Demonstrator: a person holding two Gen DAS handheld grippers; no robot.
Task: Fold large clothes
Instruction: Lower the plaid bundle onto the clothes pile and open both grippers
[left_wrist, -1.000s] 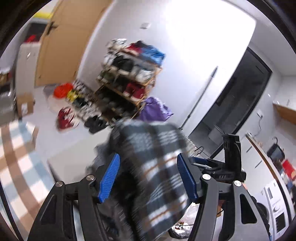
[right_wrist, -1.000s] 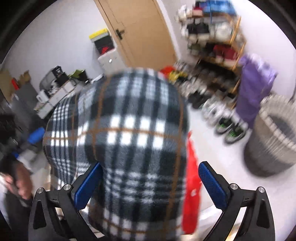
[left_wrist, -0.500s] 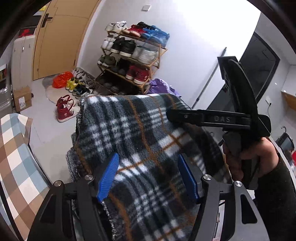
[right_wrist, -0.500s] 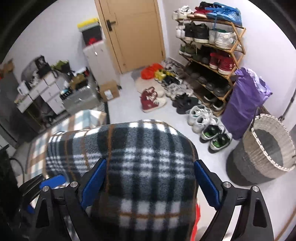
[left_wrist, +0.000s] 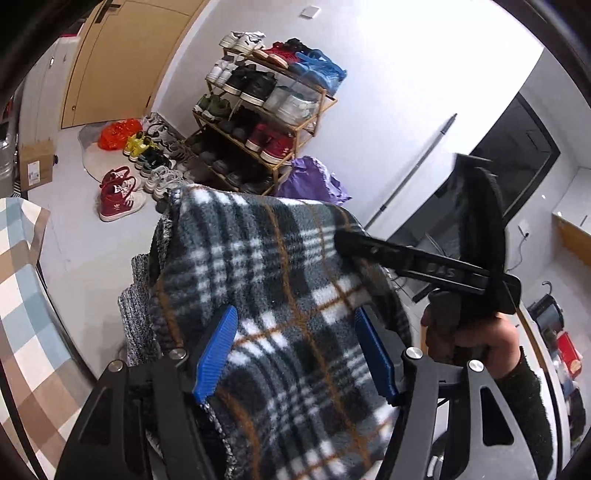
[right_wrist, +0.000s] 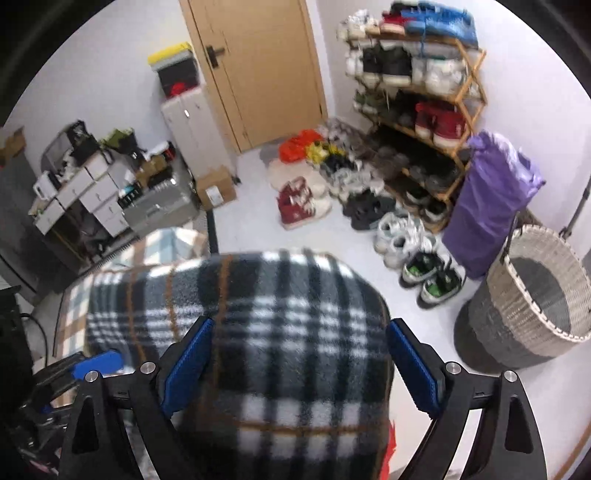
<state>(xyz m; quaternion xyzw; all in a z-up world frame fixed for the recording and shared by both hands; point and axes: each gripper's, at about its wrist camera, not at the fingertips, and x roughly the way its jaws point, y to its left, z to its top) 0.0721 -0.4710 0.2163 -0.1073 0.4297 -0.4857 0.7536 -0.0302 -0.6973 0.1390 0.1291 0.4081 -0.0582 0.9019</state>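
Both tools up off the floor, left tool (left_wrist: 295, 354) and right tool (right_wrist: 299, 365) each clamped wide around thick plaid fleece (left_wrist: 273, 280), shoe rack (left_wrist: 266, 122) far behind.

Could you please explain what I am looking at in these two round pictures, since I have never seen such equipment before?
There is no robot here: a person holds a two-fingered grasping tool in each hand, and a wide-angle camera on each tool looks forward along its blue pads. One picture is from the left tool, the other from the right tool. Both have a thick plaid fleece garment bunched between their pads and raised in the air; whether the pads press on it I cannot tell. In the left picture you also see the right tool from the side, in the person's hand. Behind are a shoe rack, a purple bag, a woven basket, a wooden door and a checked cloth.
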